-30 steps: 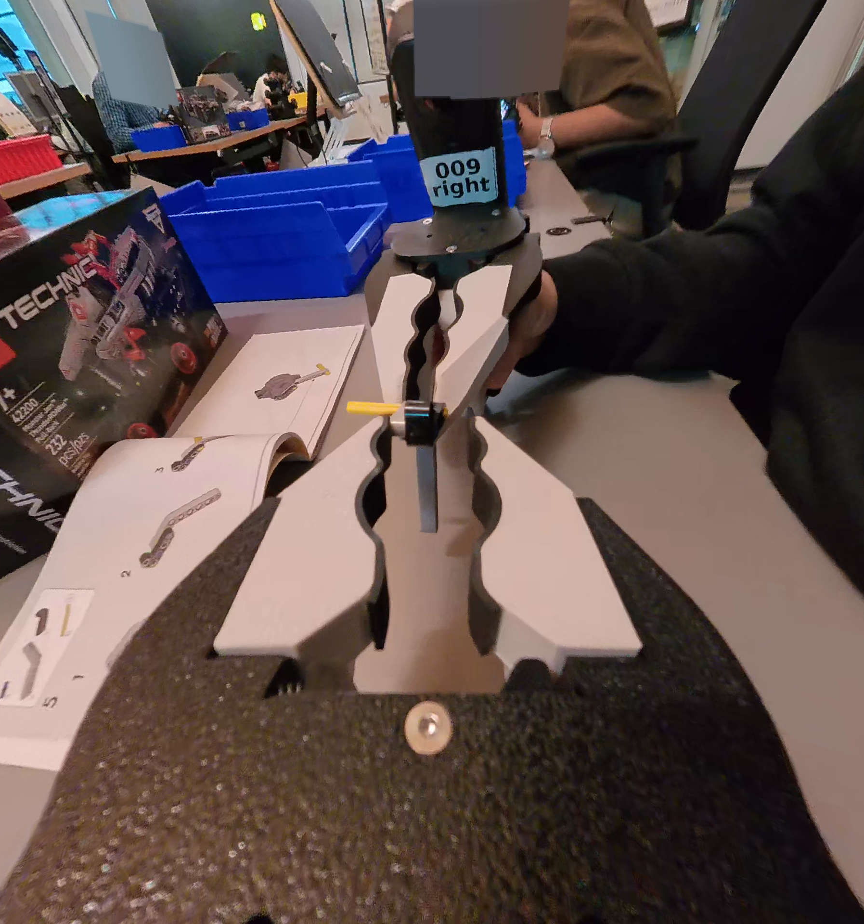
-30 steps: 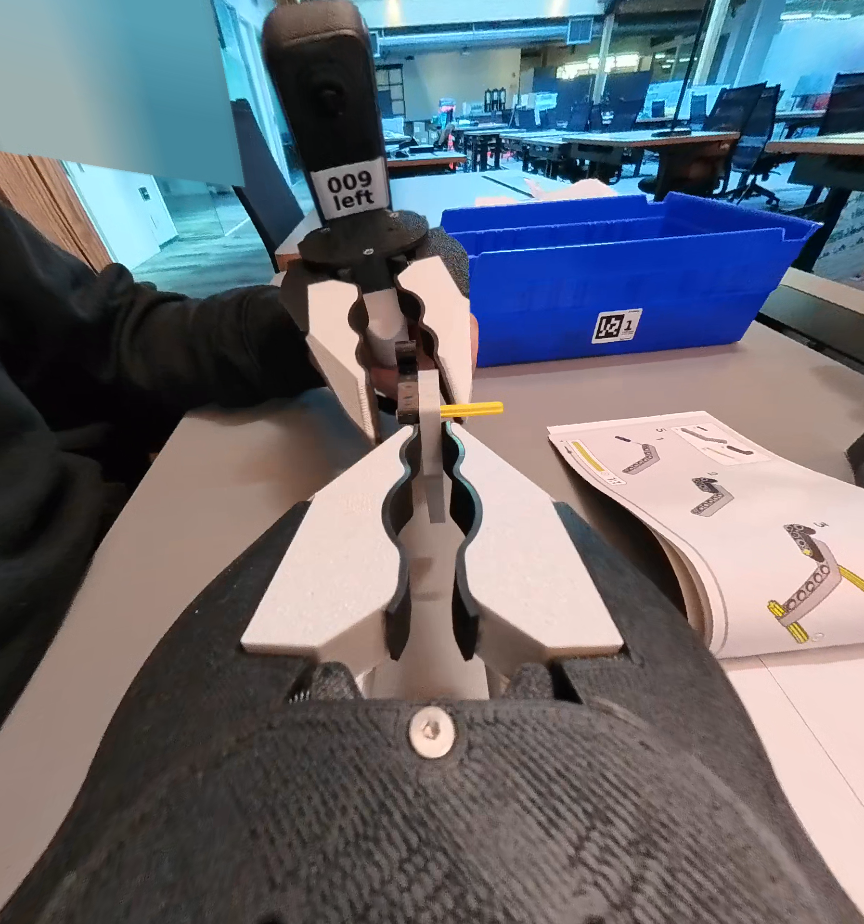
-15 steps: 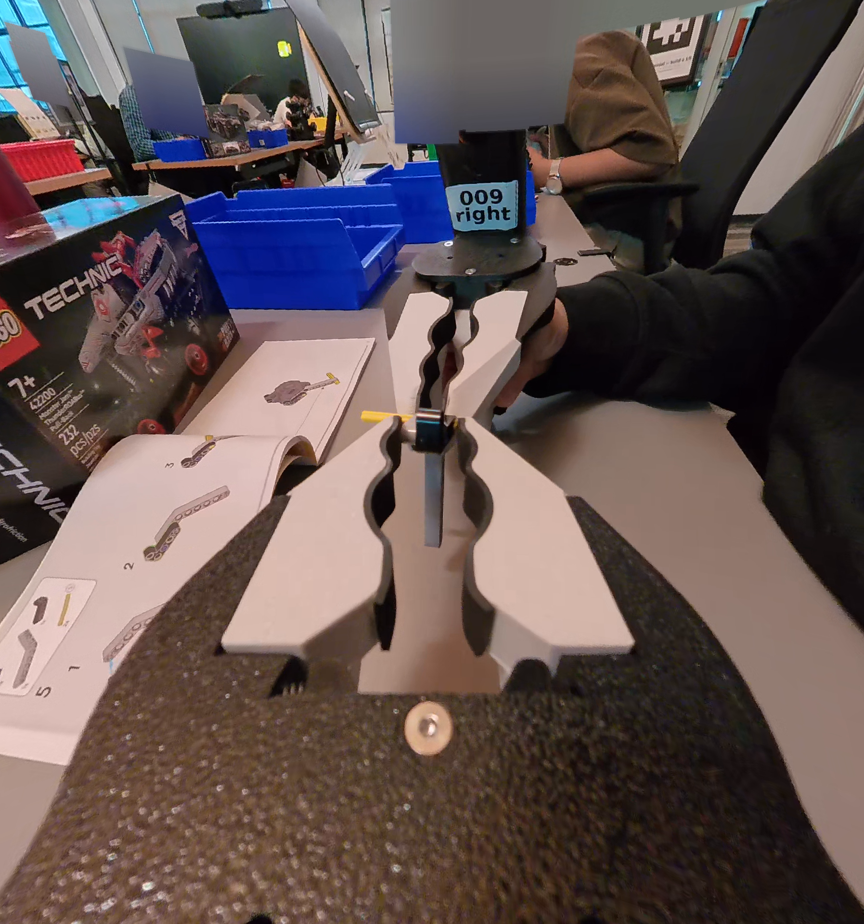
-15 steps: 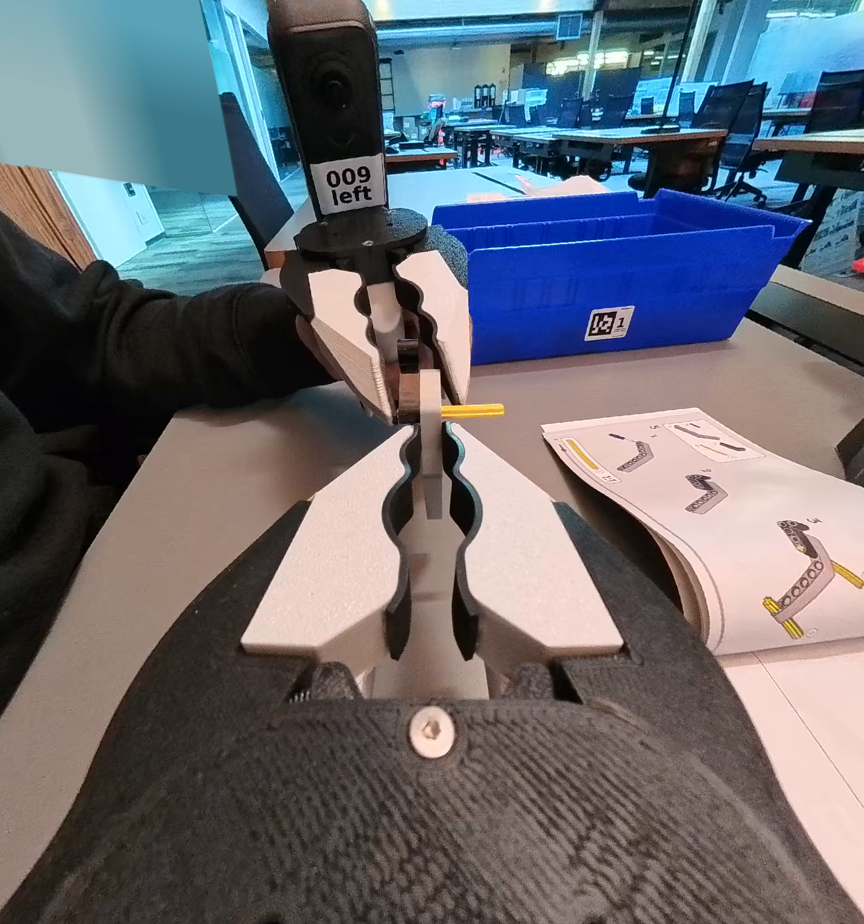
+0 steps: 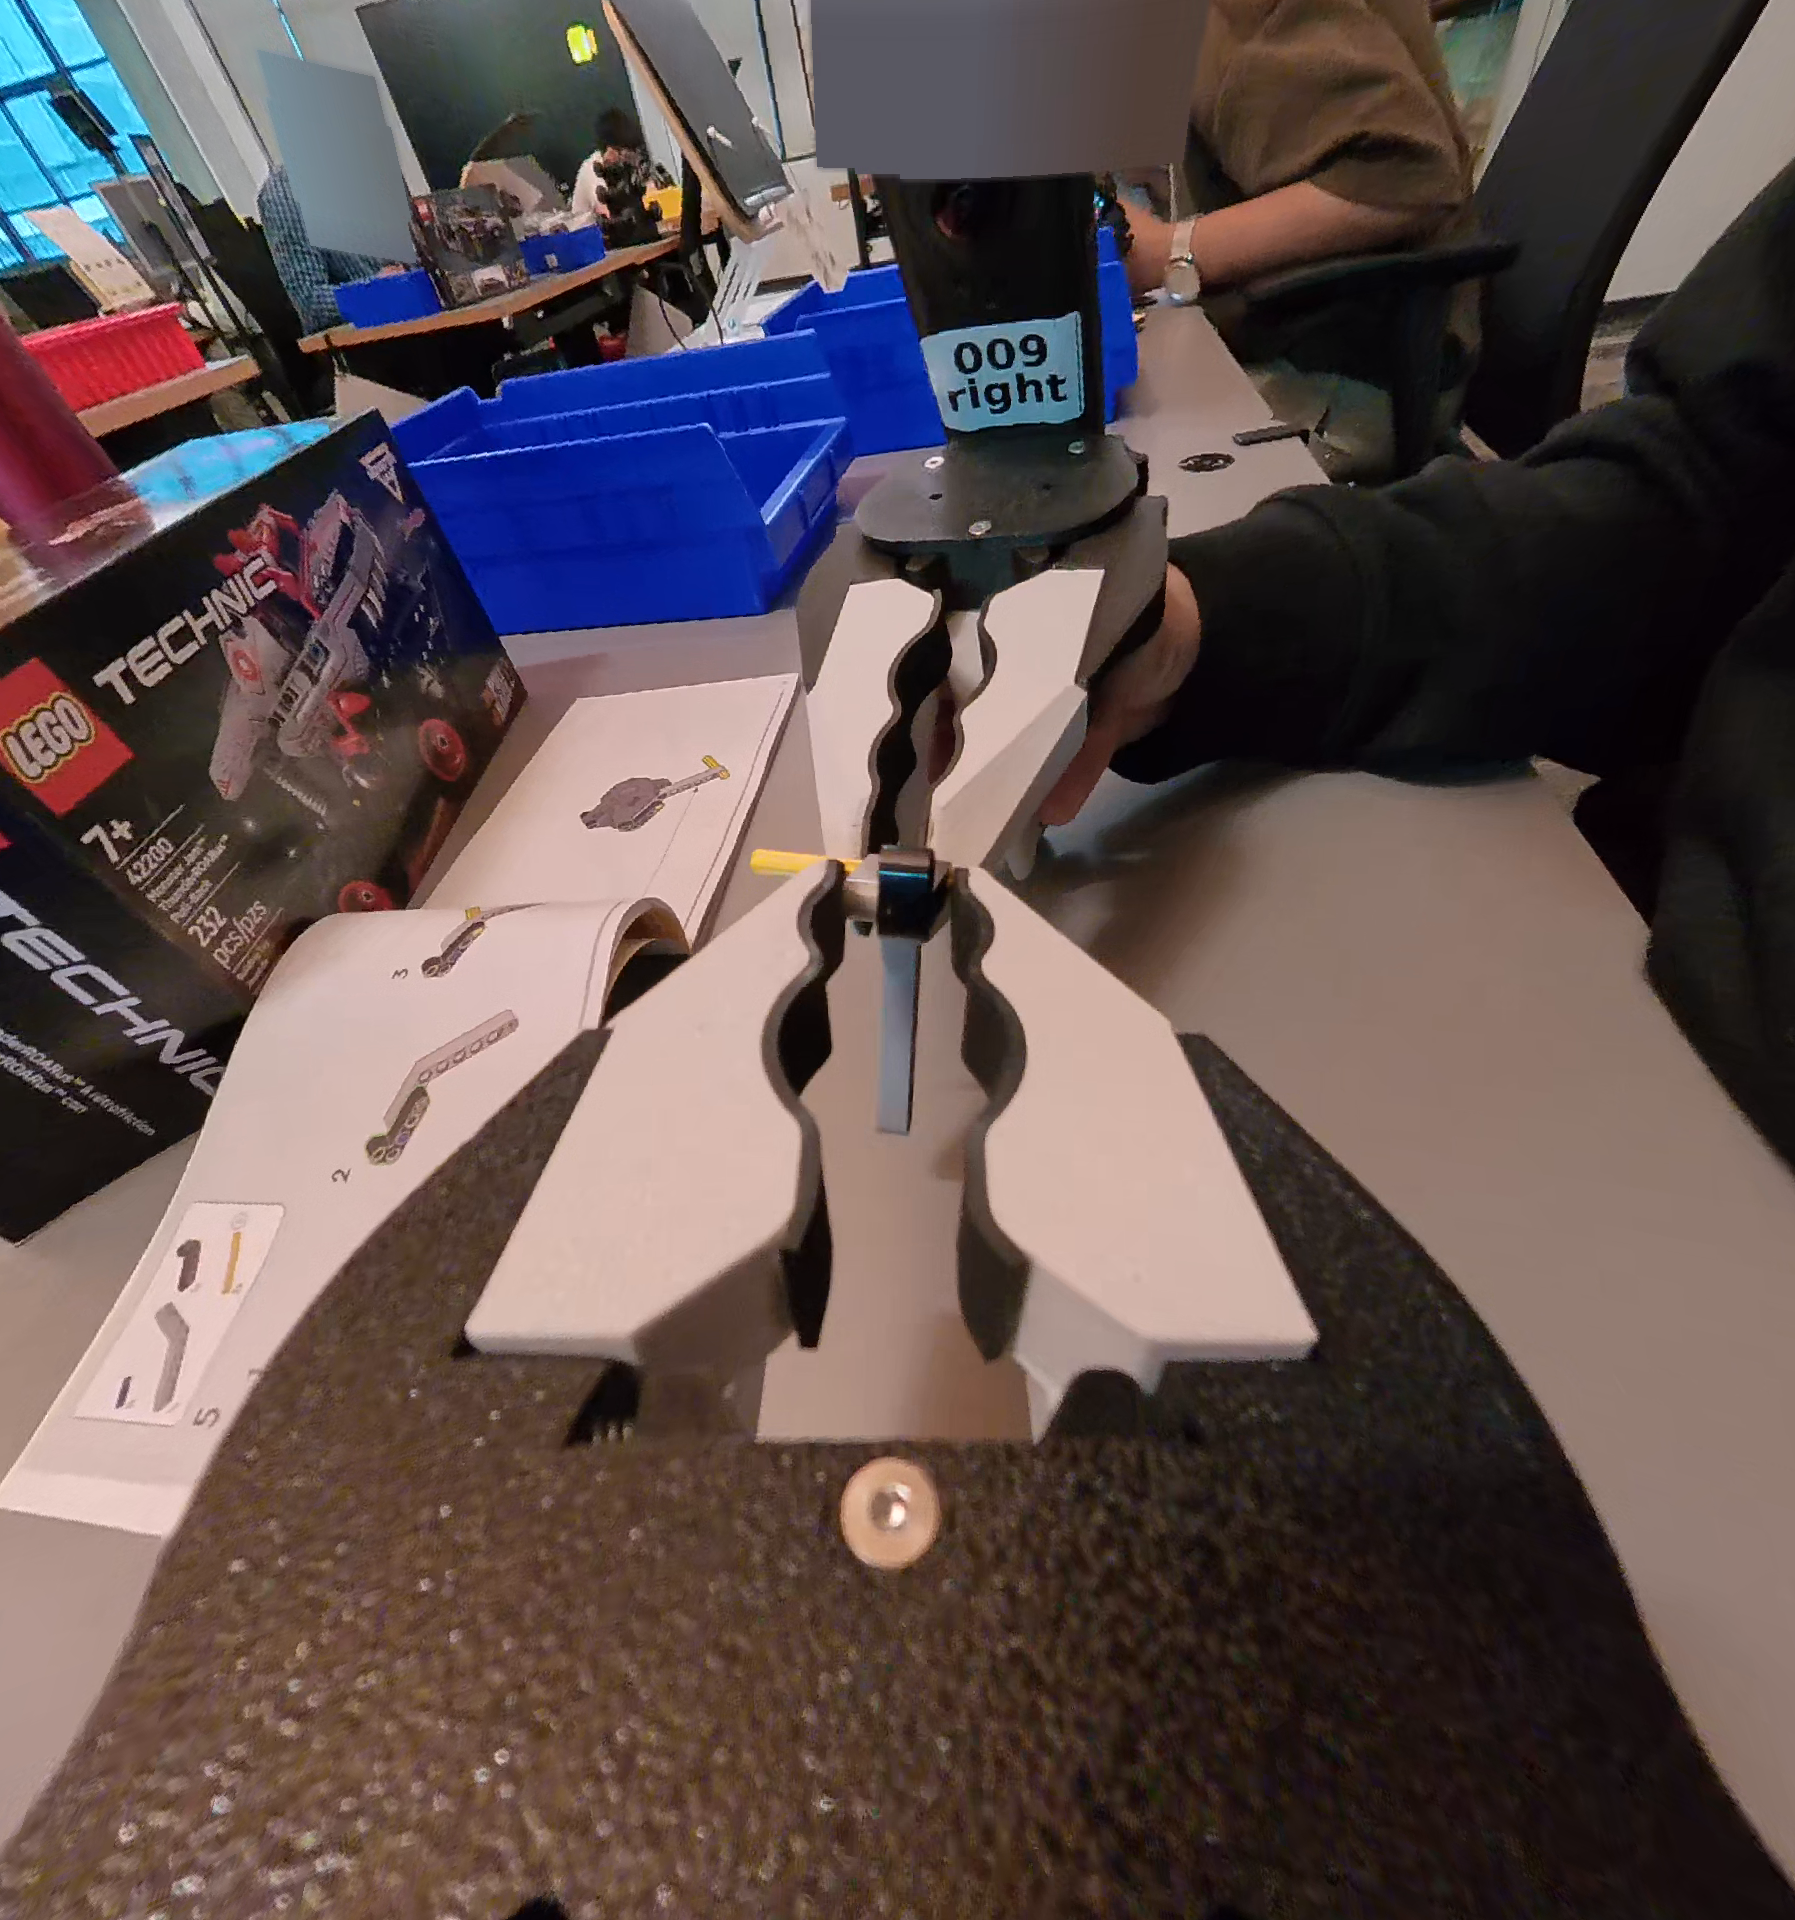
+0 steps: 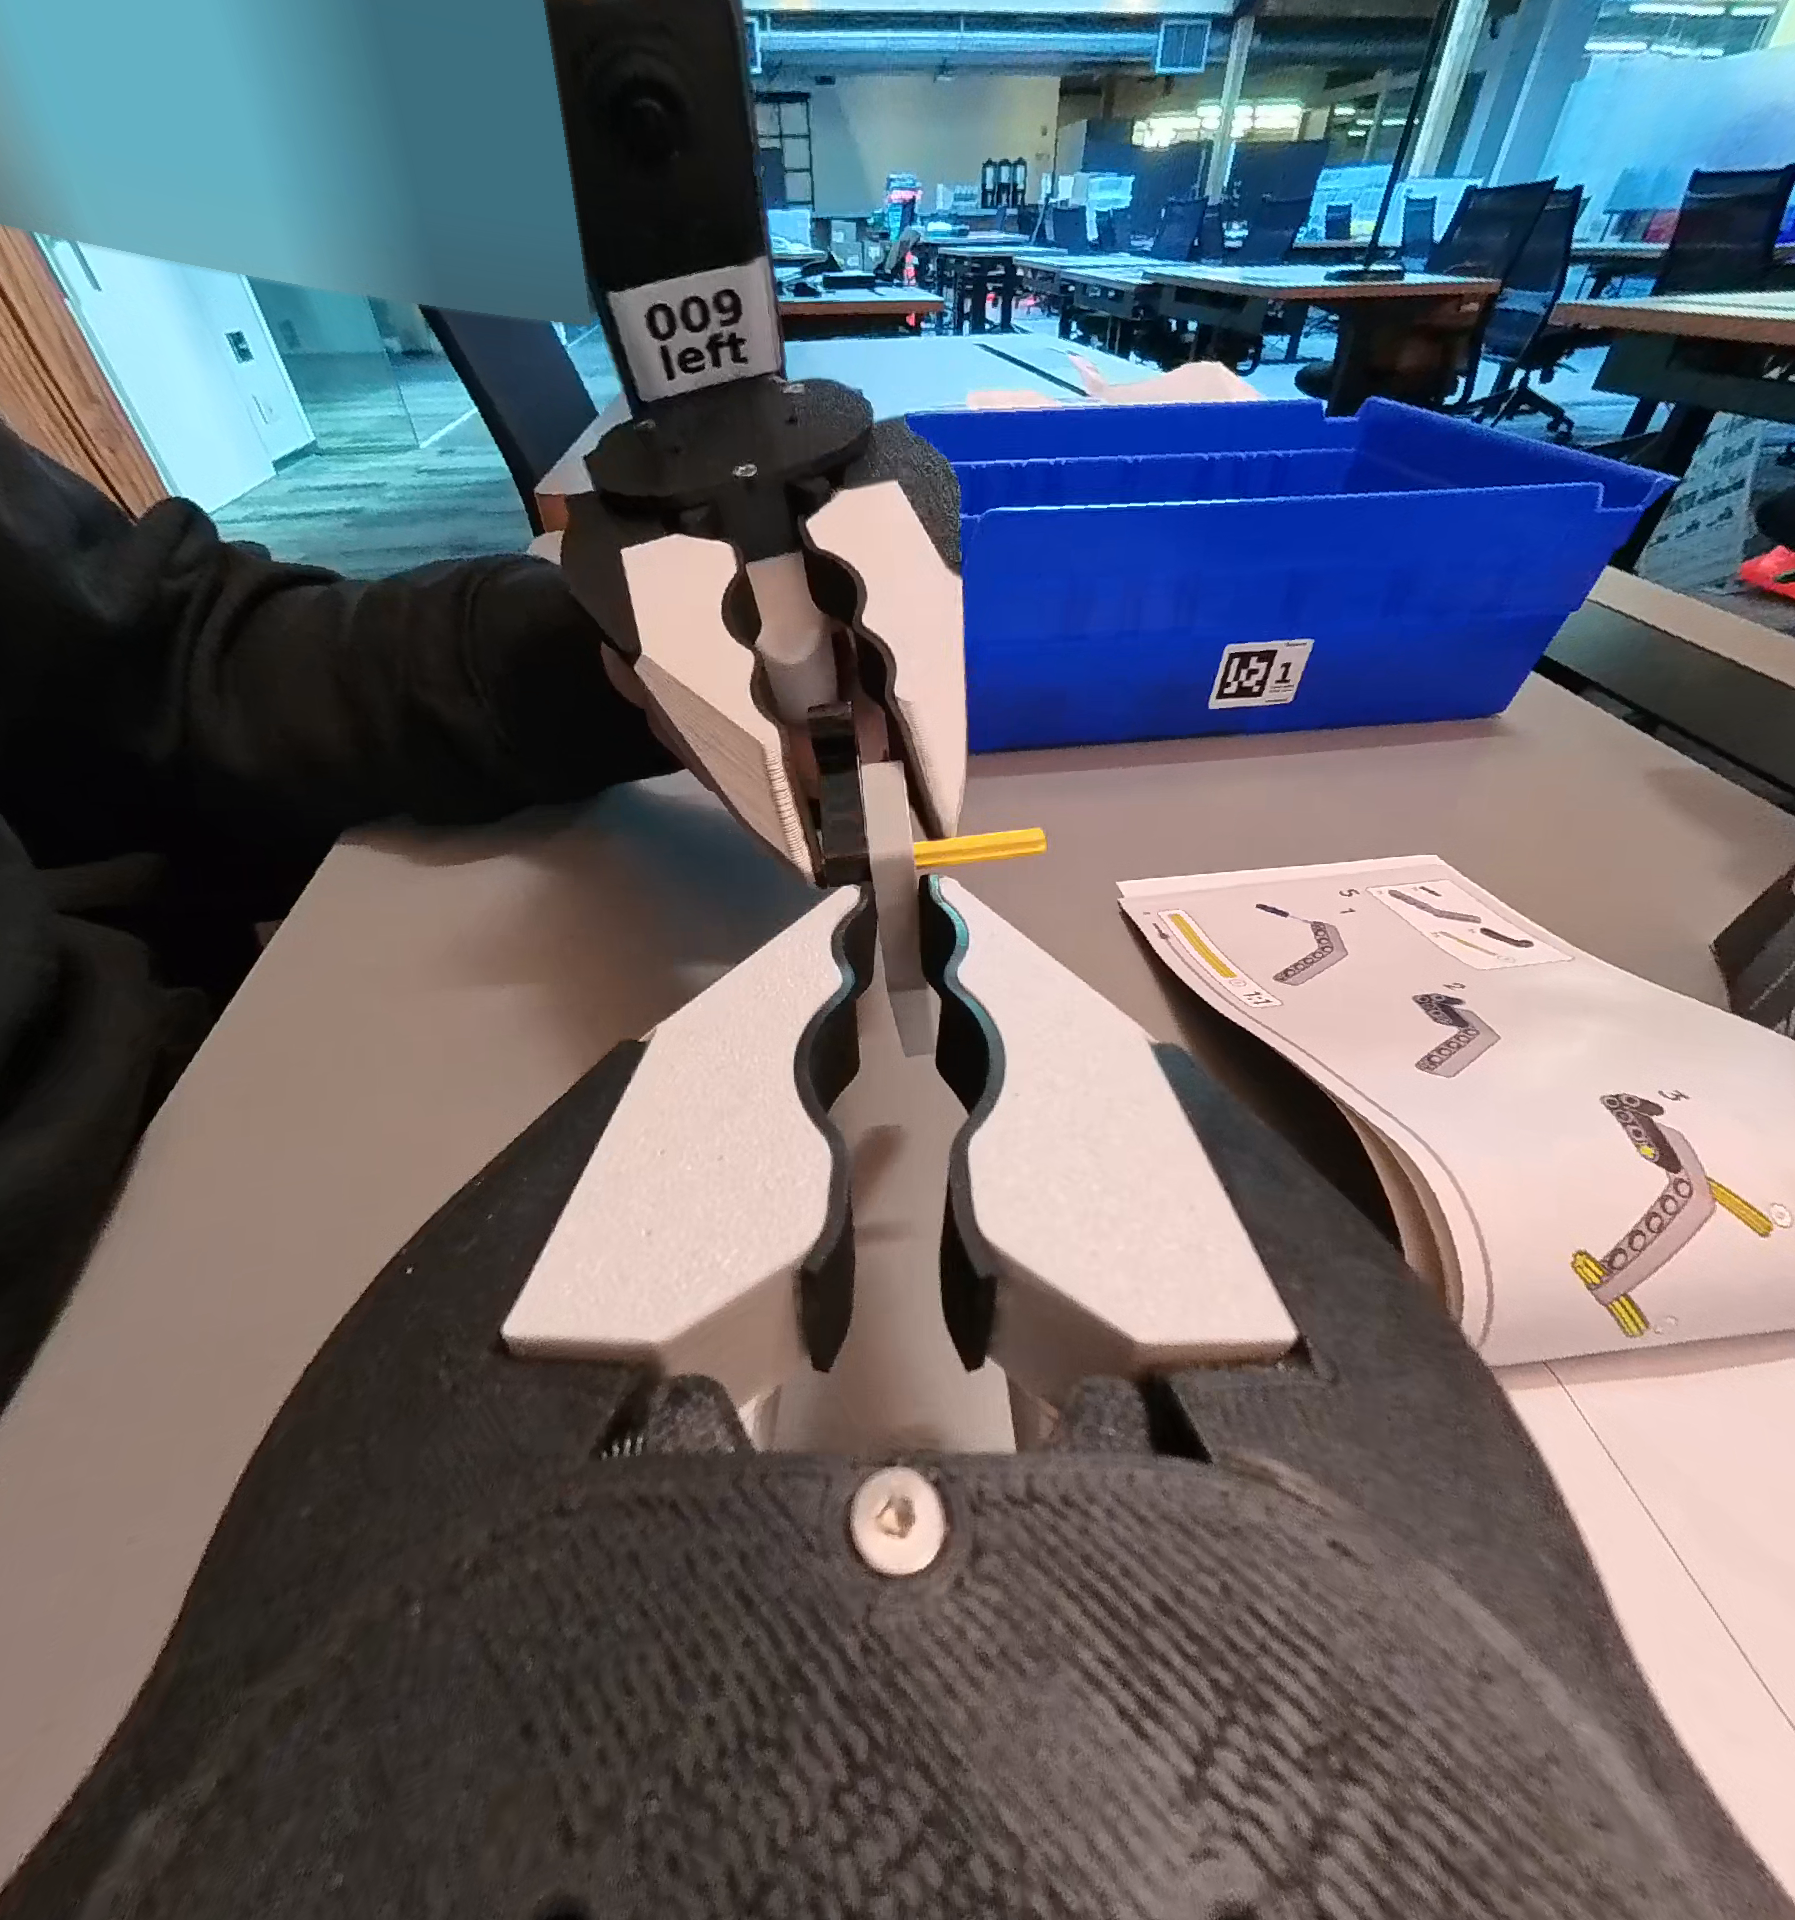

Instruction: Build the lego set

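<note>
My left gripper (image 5: 898,896) is shut on a black lego beam (image 5: 909,896), seen edge-on between its fingers. My right gripper (image 6: 895,902) is shut on a grey lego beam (image 6: 895,935), also edge-on. A yellow axle (image 6: 979,847) sticks out sideways from the grey beam; it also shows in the left wrist view (image 5: 791,860). The grippers meet tip to tip above the grey table (image 5: 1340,1039). The black beam (image 6: 837,800) sits flat against the grey beam's side. How they join is hidden by the fingers.
An open instruction booklet (image 5: 425,1049) lies on the table, also seen in the right wrist view (image 6: 1495,1091). The dark lego box (image 5: 197,748) stands beside it. Blue bins (image 5: 612,520) (image 6: 1267,582) stand behind. A person sits at the far desk (image 5: 1319,156). The grippers are tip to tip, or close to it.
Both grippers stay tip to tip, each still holding its beam. The pair has shifted slightly, and the black beam sits a little closer against the grey one.
</note>
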